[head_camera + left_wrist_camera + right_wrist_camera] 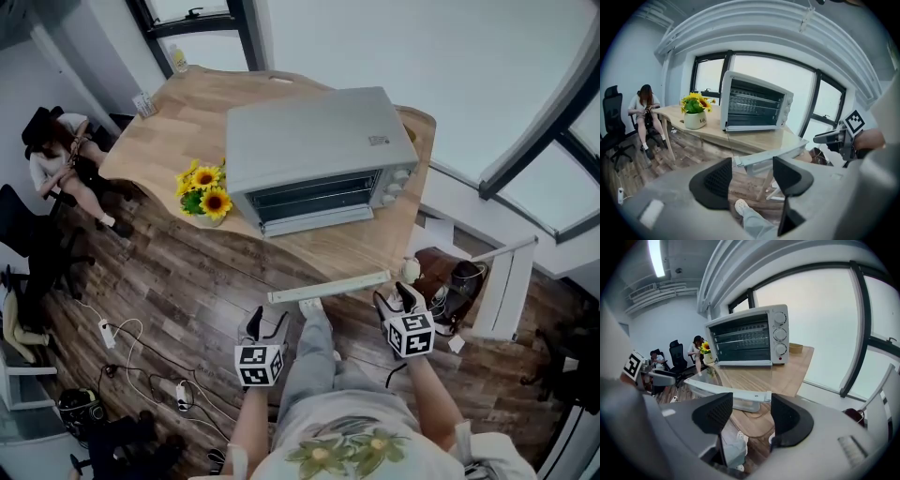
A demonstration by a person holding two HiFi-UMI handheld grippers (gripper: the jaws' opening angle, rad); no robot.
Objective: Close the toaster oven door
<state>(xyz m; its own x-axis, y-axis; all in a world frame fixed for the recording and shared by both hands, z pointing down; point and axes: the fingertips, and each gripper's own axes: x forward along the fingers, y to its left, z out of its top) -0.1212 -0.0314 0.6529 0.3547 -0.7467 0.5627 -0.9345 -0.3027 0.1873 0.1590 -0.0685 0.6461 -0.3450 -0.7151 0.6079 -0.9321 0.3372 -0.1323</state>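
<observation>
Left tongs [267,323] are hanging released and empty, short of the counter [178,131]. Sunflowers [206,192] are sitting just left of the toaster oven [309,141] at mid-counter, its door looking upright. Right tongs [394,298] are gaping too, gripping nothing.

A wooden desk [183,127] stands on a dark wood floor [202,281] by big windows [825,333]. A black chair [613,117] sits by a white wall [628,65].

Daylight flooding in through big windows [820,324], panes blowing out to white. Ceiling strip lamp [655,256] glowing overhead. Tabletop [187,131] showing even light and soft shadows, picking up pale sheen in front of toaster oven [750,336]. Gripper views bending strongly at edges, corners vignetting black. Nearest foreground going soft.
</observation>
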